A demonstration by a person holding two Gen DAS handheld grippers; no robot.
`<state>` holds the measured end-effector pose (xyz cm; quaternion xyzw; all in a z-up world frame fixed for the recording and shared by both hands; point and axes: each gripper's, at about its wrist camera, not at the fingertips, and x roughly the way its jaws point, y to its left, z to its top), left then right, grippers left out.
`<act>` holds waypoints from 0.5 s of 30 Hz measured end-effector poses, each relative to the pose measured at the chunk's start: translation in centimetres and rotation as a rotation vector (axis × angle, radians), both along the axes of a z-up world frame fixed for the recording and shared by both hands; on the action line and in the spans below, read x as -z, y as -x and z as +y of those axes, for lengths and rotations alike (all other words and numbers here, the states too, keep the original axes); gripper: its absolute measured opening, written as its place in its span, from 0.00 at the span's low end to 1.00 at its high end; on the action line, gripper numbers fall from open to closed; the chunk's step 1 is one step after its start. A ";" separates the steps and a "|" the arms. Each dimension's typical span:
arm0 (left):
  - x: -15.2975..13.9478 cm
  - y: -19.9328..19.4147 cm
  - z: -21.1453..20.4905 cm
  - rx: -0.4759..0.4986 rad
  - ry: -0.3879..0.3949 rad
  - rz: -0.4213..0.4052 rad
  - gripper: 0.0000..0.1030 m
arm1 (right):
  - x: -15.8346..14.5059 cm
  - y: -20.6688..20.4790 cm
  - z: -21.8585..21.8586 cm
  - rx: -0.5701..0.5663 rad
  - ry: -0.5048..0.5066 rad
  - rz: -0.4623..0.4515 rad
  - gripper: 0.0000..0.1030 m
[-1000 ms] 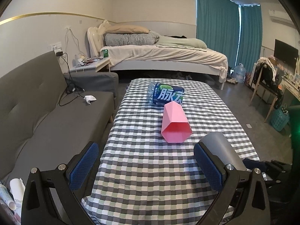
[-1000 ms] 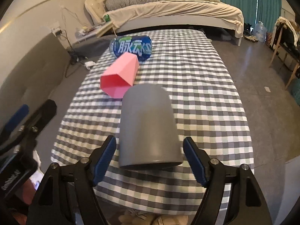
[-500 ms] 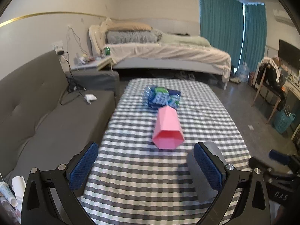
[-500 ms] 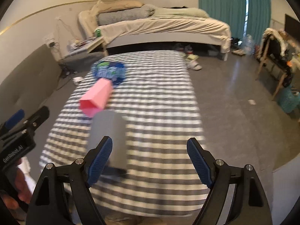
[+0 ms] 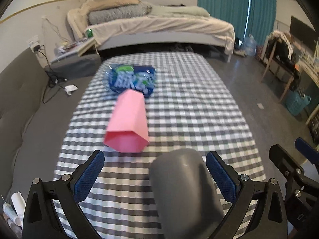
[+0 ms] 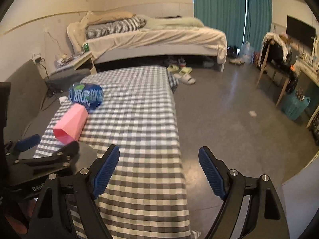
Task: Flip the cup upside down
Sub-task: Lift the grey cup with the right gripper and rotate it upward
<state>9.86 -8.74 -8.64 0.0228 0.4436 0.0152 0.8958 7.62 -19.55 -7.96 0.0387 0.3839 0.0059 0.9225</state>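
Note:
A grey cup (image 5: 185, 191) stands upside down on the checked tablecloth (image 5: 189, 107) near the front edge. My left gripper (image 5: 159, 177) is open with the grey cup between its blue pads, nearer the right pad and not gripped. A pink faceted cup (image 5: 128, 123) lies on its side, mouth toward me; it also shows in the right wrist view (image 6: 69, 123). My right gripper (image 6: 159, 171) is open and empty over the table's right edge. The grey cup (image 6: 87, 153) is mostly hidden there behind the left gripper.
A blue shrink-wrapped pack of bottles (image 5: 130, 78) lies behind the pink cup. A grey sofa (image 5: 18, 103) runs along the left. A bed (image 5: 159, 25) stands beyond the table. A chair (image 5: 279, 55) and teal basket (image 5: 297, 101) are on the right.
My right gripper has pulled off the grey cup and swung right, past the table edge. My left gripper has moved right so the grey cup now sits between its pads.

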 end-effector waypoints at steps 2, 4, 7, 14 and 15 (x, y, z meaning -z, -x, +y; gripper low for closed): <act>0.7 -0.4 0.3 -0.004 0.036 0.027 1.00 | 0.7 -0.1 0.2 0.005 0.019 0.006 0.79; 1.1 -0.9 0.8 -0.017 0.105 0.067 1.00 | 1.0 -0.4 0.2 -0.001 0.012 0.009 0.79; 1.5 -1.4 1.0 -0.012 0.146 0.112 1.00 | 1.3 -0.3 0.2 0.017 0.015 0.003 0.79; 2.7 -1.2 0.1 0.071 0.242 0.224 0.79 | 0.9 0.0 -0.5 0.066 0.030 -0.022 0.79; 2.4 -1.0 -0.1 0.076 0.218 0.207 0.79 | 0.8 0.2 -0.5 0.079 0.055 -0.031 0.79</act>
